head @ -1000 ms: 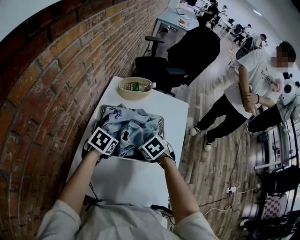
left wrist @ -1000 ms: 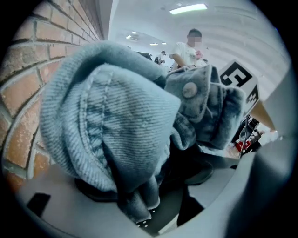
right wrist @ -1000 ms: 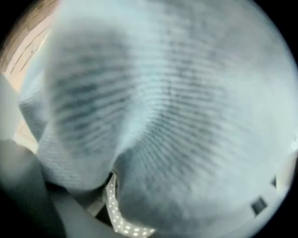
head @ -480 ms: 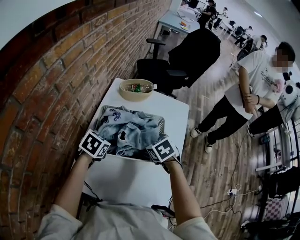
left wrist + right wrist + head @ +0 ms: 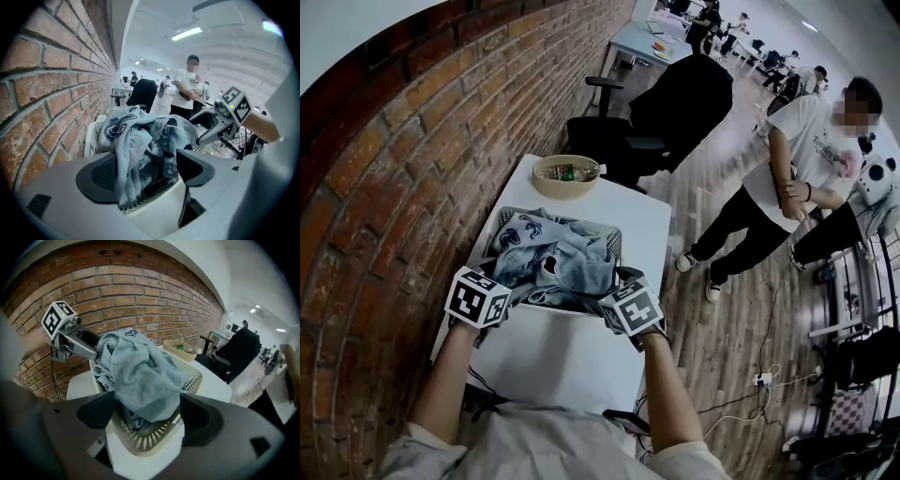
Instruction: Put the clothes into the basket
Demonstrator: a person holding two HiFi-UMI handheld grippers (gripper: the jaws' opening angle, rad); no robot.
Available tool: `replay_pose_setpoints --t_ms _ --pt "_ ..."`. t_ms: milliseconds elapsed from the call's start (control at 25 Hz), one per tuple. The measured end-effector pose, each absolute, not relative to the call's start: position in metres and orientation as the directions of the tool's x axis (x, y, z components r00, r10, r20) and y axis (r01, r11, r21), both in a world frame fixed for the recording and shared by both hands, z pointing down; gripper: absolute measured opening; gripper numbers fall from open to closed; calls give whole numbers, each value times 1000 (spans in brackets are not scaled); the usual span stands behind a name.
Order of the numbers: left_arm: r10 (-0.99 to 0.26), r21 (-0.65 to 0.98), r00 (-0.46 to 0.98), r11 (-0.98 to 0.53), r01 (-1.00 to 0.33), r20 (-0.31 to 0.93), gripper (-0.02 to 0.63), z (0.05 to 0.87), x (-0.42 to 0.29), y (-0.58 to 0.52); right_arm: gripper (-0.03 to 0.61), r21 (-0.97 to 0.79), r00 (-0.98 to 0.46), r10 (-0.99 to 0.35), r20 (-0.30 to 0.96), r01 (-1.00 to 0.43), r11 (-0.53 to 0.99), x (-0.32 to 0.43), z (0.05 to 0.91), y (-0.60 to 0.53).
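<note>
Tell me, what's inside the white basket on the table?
A heap of light blue clothes fills the basket, piled above its rim and hanging over the near edge. The basket's bottom, and anything lying underneath the heap, is covered by the clothes.

clothes [image 5: 553, 258]: washed light blue, mottled; top piece carries a dark navy swirl print; basket [image 5: 192, 378]: cream-white, walls patterned with rows of small holes; table [image 5: 553, 347]: plain white; bowl [image 5: 546, 185] at table's far edge: beige, green bits inside; brick wall [image 5: 384, 187] along table's left edge: red-brown brick, pale grey mortar lines; left gripper [image 5: 146, 172] and right gripper [image 5: 149, 414]: grey bodies, darker grey jaw pads; marker cubes [image 5: 476, 297]: white faces with black square patterns; office chair [image 5: 675, 103] beyond far edge: black; floor [image 5: 722, 319]: light wood planks; bystander [image 5: 797, 141]: white T-shirt, black trousers; sleeve [image 5: 422, 445]: light grey
</note>
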State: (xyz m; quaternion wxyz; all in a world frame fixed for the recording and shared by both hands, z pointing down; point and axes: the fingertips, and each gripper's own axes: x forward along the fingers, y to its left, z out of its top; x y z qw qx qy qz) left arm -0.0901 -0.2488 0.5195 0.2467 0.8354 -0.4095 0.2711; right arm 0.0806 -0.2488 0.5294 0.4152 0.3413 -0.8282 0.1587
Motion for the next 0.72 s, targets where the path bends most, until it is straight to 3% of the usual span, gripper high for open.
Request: replay_pose_setpoints --t_ms 520,720 --pt "-683 148 501 -507 -849 532 377 490 -84 -246 414 -30 -547 -633 548 -769 639 57 483 -251" --pt "-745 81 518 -538 -839 420 376 458 -73 -239 286 -17 -580 -688 437 -770 638 47 459 -242"
